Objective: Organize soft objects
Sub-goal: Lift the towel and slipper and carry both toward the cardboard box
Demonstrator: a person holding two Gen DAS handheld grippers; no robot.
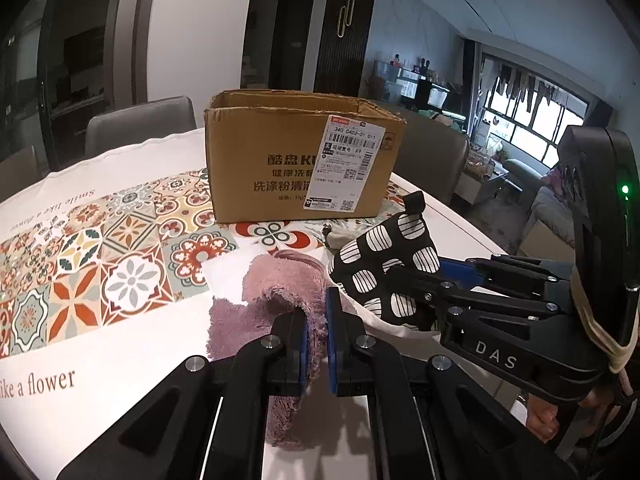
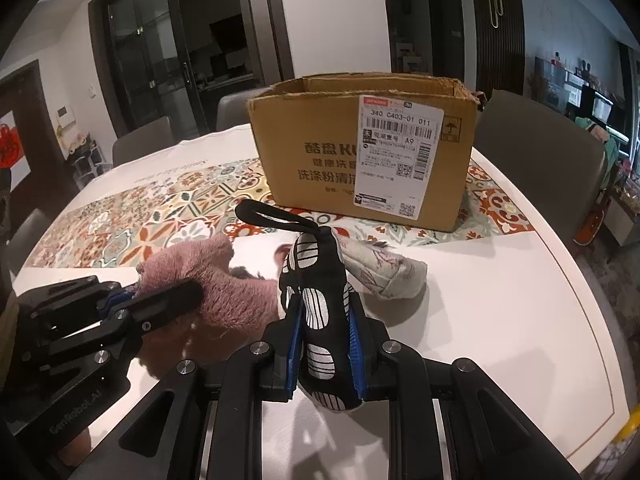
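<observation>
Pink fluffy cloth [image 1: 280, 304] is being pinched by the left gripper [image 1: 316, 344]; the right gripper [image 2: 326, 354] jaws are clamping the spotted black mitt [image 2: 320, 312] before the cardboard box [image 2: 320, 148].

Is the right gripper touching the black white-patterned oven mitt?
Touching: the right wrist view shows the right gripper with blue pads pressed against both sides of the black white-patterned oven mitt.

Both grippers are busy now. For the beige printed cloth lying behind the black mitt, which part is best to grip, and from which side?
Probably the bunched right end of the beige printed cloth, approached from above. That end lies free on the table and is thick enough to pinch. Its left part is hidden behind the black patterned mitt held by the right gripper.
</observation>
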